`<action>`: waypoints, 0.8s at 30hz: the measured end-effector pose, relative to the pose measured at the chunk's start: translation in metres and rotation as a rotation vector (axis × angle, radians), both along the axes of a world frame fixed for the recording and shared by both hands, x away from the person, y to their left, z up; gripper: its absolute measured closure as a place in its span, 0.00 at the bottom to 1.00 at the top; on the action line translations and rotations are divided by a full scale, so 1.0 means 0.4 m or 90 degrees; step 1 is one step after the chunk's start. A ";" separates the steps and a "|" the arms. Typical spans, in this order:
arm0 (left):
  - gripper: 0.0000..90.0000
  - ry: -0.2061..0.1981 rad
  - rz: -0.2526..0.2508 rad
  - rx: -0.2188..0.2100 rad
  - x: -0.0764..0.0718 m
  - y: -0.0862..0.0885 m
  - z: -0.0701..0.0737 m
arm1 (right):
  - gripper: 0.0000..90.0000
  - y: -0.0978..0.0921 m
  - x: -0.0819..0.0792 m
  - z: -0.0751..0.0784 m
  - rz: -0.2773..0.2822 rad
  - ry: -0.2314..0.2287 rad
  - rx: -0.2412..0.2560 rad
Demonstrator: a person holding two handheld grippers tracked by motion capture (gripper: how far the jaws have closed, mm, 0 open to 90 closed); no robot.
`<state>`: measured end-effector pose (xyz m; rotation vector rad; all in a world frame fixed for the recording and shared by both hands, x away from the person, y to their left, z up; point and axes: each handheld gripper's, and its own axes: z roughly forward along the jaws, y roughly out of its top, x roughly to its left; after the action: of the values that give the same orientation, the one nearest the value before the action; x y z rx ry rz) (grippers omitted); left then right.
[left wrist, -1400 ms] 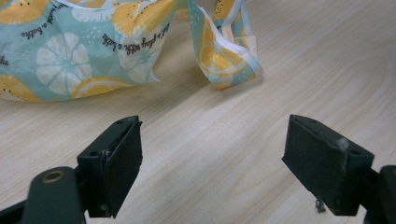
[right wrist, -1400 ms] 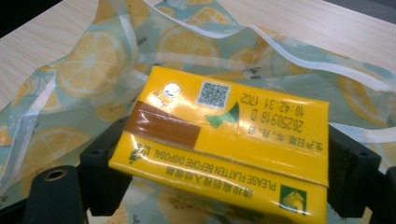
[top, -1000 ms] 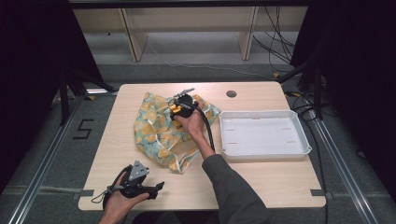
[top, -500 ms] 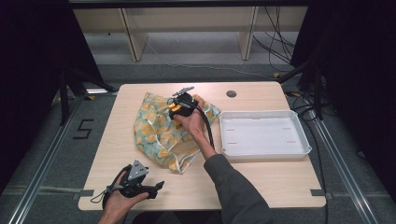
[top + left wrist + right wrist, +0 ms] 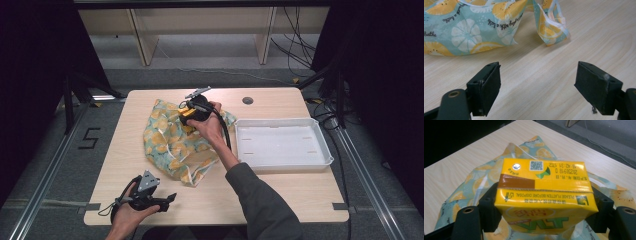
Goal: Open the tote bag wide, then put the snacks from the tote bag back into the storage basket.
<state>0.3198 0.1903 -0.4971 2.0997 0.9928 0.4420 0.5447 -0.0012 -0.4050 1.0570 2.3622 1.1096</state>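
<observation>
Where the left tool (image 5: pixel 167 199) rests low on the pale wood-grain bench (image 5: pixel 300 200), its own view shows the two blocky black jaws spread wide with nothing between them, their lower ends cut off by the frame edge. Ahead of those jaws lies a crumpled, glossy bag (image 5: pixel 474 30) printed with orange and lemon slices on pale blue; its top runs out of frame, and a small folded corner pokes out ahead and slightly to the jaws' right. In the high view the person's left hand (image 5: pixel 127 215) wraps that tool, so its body is mostly hidden. Further right, the right tool (image 5: pixel 544 207) clamps a yellow drink carton (image 5: pixel 544 192) by its two sides, a smooth, box-shaped pack with a foil straw spot, a QR code and a printed date on its top face; the front label reads upside down and is partly cut off. The bag spreads below and beyond this tool. To the right hand's (image 5: pixel 207 125) right sits a shallow white rectangular tray (image 5: pixel 327 150), apart from the bag.
</observation>
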 end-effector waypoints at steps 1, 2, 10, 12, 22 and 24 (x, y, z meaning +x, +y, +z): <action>0.22 0.002 -0.001 0.001 0.000 0.000 0.001 | 0.33 -0.002 -0.002 0.005 0.008 -0.005 -0.002; 0.22 -0.002 0.005 -0.003 -0.001 -0.001 0.001 | 0.33 -0.002 -0.005 0.008 0.004 -0.012 0.005; 0.22 0.003 0.007 -0.004 0.006 -0.003 -0.002 | 0.33 -0.020 -0.053 0.068 0.034 -0.013 0.014; 0.22 0.006 -0.005 0.006 0.007 0.000 0.002 | 0.33 -0.024 -0.062 0.076 0.040 -0.020 0.014; 0.22 -0.006 0.008 -0.001 -0.001 0.005 0.001 | 0.33 -0.072 -0.129 0.119 0.055 -0.028 0.013; 0.22 -0.004 -0.003 0.007 -0.002 0.007 0.006 | 0.33 -0.087 -0.147 0.127 0.061 -0.033 0.011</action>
<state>0.3190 0.1932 -0.4946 2.1090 0.9837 0.4532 0.4861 -0.0362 -0.3541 0.9173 2.3880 1.1791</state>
